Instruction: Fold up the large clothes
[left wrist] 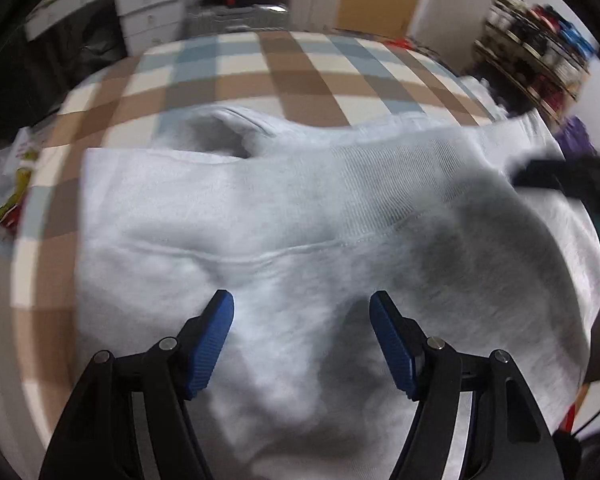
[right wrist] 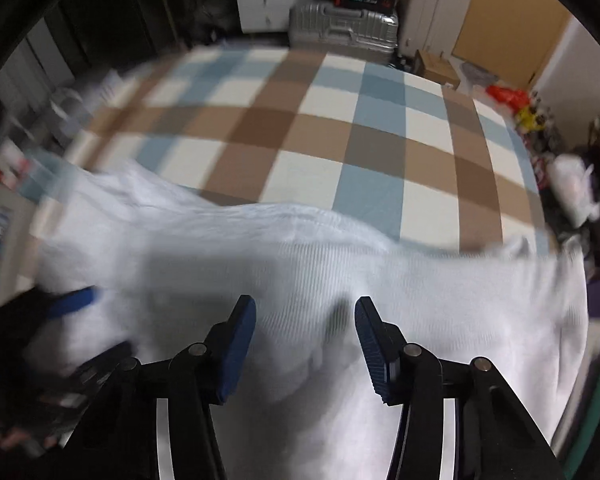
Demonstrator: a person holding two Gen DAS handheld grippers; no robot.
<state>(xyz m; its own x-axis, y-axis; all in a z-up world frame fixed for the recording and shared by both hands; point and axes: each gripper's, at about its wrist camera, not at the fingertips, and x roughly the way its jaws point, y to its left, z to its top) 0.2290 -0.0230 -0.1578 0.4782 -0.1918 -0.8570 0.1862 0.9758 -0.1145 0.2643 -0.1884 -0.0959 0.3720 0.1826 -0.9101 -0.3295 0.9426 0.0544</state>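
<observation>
Left gripper (left wrist: 302,304): blue pads stand wide apart over the pale grey sweatshirt (left wrist: 284,216), nothing pinched between them.

Right gripper (right wrist: 305,312): jaws part-way apart above the ribbed band (right wrist: 320,256); cloth lies below the gap, pads not seen pressing it.

Sweatshirt: spread across the near half of the checked bedcover (right wrist: 300,120), ribbed band across the middle, a seam running below it, one edge trailing off the right side.

Step judged in hand: taking hold of cloth for a fold. Done well, each gripper bites a full double layer near an edge, both at matching points, so the fold lifts level and unwrinkled.

Hard to make out: both views are motion-blurred; sleeves and neckline unidentified; cloth nearest the cameras is hidden behind the fingers; the silver suitcase (right wrist: 342,28) and drawers (left wrist: 150,12) beyond are indistinct.
</observation>
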